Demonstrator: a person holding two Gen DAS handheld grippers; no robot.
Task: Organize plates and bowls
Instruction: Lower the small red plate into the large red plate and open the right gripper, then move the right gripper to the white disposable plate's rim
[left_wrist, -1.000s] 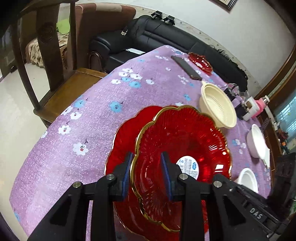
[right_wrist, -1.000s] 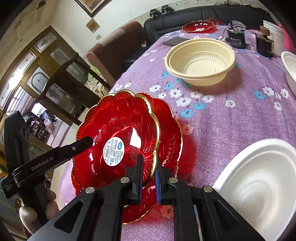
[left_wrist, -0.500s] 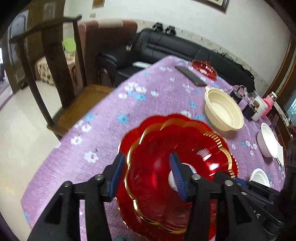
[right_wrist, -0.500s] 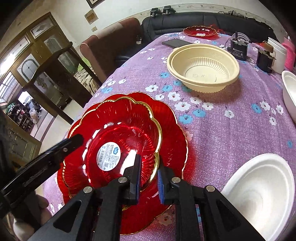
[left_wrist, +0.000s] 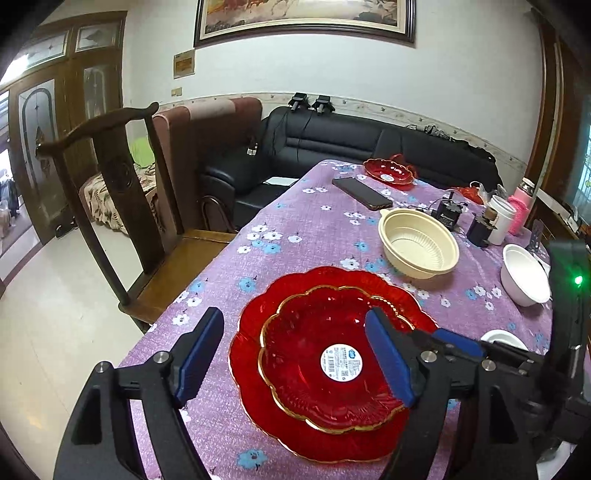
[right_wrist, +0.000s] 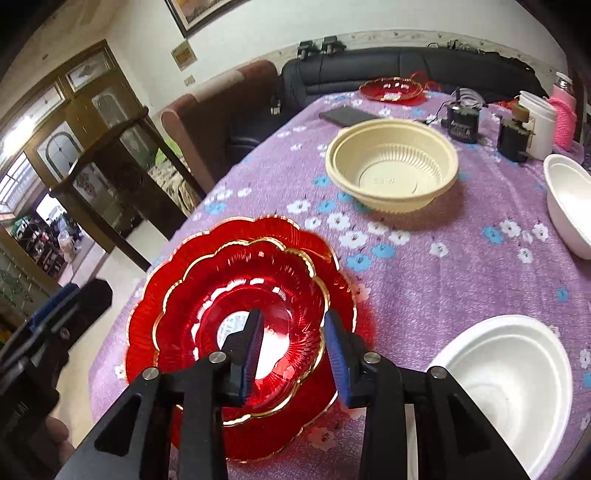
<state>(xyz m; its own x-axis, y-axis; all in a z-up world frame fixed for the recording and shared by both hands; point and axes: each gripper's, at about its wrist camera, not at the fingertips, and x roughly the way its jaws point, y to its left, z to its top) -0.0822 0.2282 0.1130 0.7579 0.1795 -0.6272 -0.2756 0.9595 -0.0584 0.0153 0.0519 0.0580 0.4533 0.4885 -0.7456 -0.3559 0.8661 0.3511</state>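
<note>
Now both spread grippers, left gripper (left_wrist: 295, 354) and right gripper (right_wrist: 293, 349), hover over stacked red plates (left_wrist: 325, 369).

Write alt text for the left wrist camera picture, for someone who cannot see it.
A small red gold-rimmed plate sits nested on a larger red plate on a purple flowered tablecloth, seen between the open blue-padded fingers of the left gripper. Beyond stand a cream bowl, white bowls, a phone, another red dish and a black sofa.

Even indoor light; white glare streaks the glossy red scalloped glass plate (right_wrist: 243, 302); fisheye edges bend and darken, right view slightly blurred.
</note>
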